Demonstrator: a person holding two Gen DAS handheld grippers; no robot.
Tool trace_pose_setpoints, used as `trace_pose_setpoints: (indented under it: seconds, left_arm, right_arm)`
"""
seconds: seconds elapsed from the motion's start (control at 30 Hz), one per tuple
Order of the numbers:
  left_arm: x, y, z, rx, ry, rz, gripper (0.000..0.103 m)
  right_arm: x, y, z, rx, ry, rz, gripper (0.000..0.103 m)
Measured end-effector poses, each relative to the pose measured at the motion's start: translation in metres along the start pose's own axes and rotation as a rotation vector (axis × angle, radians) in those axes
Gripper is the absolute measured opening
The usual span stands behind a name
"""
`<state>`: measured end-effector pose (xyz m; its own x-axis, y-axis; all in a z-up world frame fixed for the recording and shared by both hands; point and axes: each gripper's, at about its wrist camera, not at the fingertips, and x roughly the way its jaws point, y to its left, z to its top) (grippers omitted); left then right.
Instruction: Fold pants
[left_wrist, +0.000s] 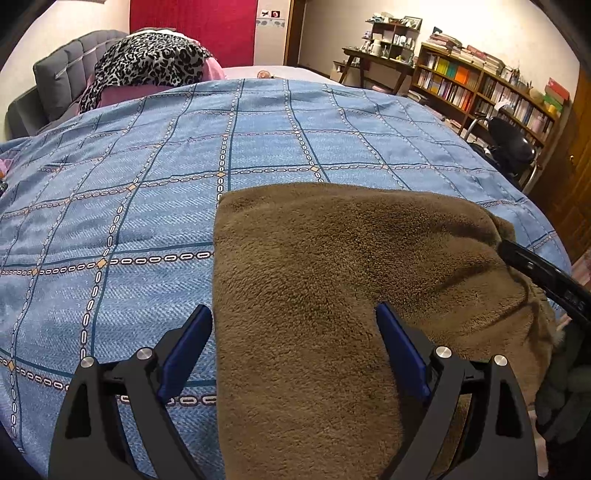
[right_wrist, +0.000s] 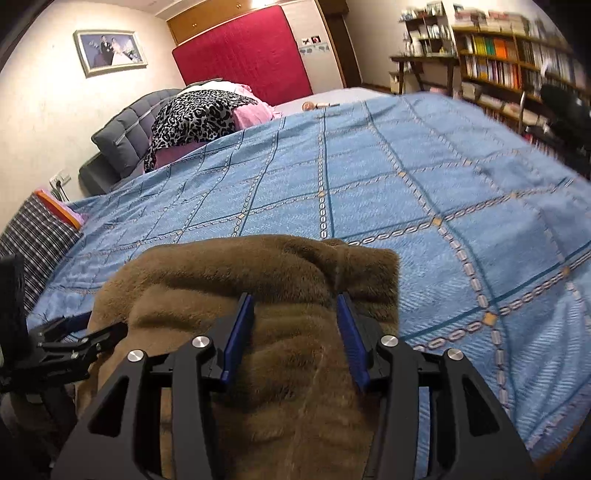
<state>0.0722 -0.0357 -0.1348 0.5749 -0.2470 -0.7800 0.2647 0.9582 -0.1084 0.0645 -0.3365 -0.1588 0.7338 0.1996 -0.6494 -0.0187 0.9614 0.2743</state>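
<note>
The brown fleece pants (left_wrist: 332, 277) lie folded in a thick pile on the blue checked bedspread (left_wrist: 129, 184) at the near edge of the bed. My left gripper (left_wrist: 293, 314) is open, its blue pads spread wide over the pile's left edge, holding nothing. My right gripper (right_wrist: 295, 301) is open just above the pants (right_wrist: 266, 266), with a raised fold of fleece between its pads. The right gripper's black body (left_wrist: 546, 273) shows at the right edge of the left wrist view. The left gripper (right_wrist: 74, 339) shows at the left of the right wrist view.
The bedspread (right_wrist: 424, 177) stretches far beyond the pants. A leopard-print cloth (left_wrist: 151, 62) on pink pillows lies against the grey headboard (left_wrist: 62, 77). A bookshelf (left_wrist: 491, 88), a desk and a black chair (left_wrist: 513, 144) stand to the right. A checked cloth (right_wrist: 33, 236) lies at the left.
</note>
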Motion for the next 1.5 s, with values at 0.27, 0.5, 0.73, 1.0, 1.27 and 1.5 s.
trace_pose_setpoints:
  seconds: [0.27, 0.5, 0.73, 1.0, 1.27, 1.5]
  left_arm:
    - [-0.003, -0.002, 0.001, 0.012, -0.001, 0.017, 0.089]
    - [-0.008, -0.006, 0.000, 0.030, -0.001, 0.029, 0.088]
    - [-0.004, -0.001, 0.000, 0.009, 0.013, -0.001, 0.090]
    - [-0.016, 0.006, -0.004, -0.011, 0.031, -0.041, 0.090]
    - [-0.046, 0.005, -0.036, 0.017, 0.078, -0.097, 0.090]
    - [-0.030, 0.008, -0.051, 0.000, 0.125, -0.135, 0.092]
  right_arm:
    - [-0.034, -0.015, -0.011, 0.047, -0.025, -0.044, 0.055]
    - [-0.023, -0.027, -0.029, 0.080, 0.040, -0.040, 0.055]
    - [-0.009, -0.043, -0.032, 0.124, 0.055, -0.036, 0.064]
    - [-0.017, -0.044, -0.031, 0.131, 0.060, -0.026, 0.064]
    - [-0.061, -0.025, -0.036, 0.067, 0.059, 0.047, 0.064]
    - [-0.043, -0.031, -0.069, 0.055, 0.163, 0.010, 0.064]
